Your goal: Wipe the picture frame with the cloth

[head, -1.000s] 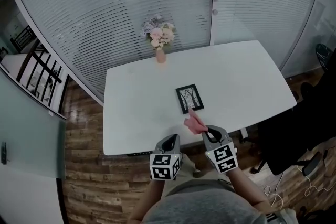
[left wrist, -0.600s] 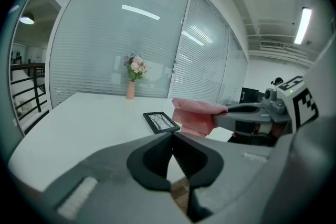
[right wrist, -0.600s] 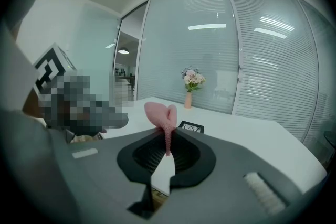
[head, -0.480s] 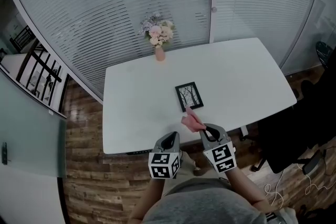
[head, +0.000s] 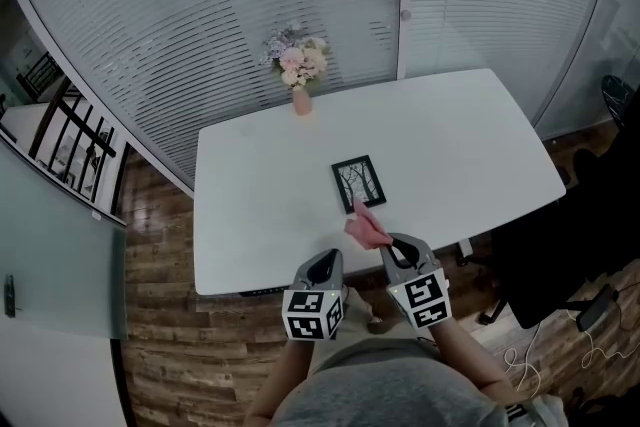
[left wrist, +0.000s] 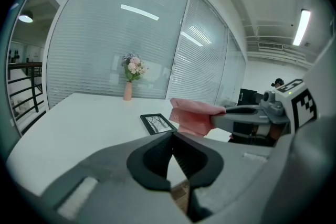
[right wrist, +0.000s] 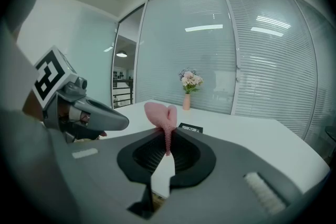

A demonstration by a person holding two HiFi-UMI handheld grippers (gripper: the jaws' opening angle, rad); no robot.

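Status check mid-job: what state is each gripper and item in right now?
left gripper: shut, empty.
right gripper: shut on the cloth.
cloth: bunched, held up just short of the picture frame.
picture frame: lying flat, face up, on the table.
vase: upright at the far edge, holding flowers.

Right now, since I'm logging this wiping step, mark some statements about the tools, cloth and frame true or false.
1. The right tool is shut on the pink cloth. True.
2. The left tool holds the picture frame. False: it is shut on nothing; the frame lies on the table.
3. A vase of flowers stands near the table's far edge. True.
4. The frame leans against the vase. False: it lies flat, apart from it.
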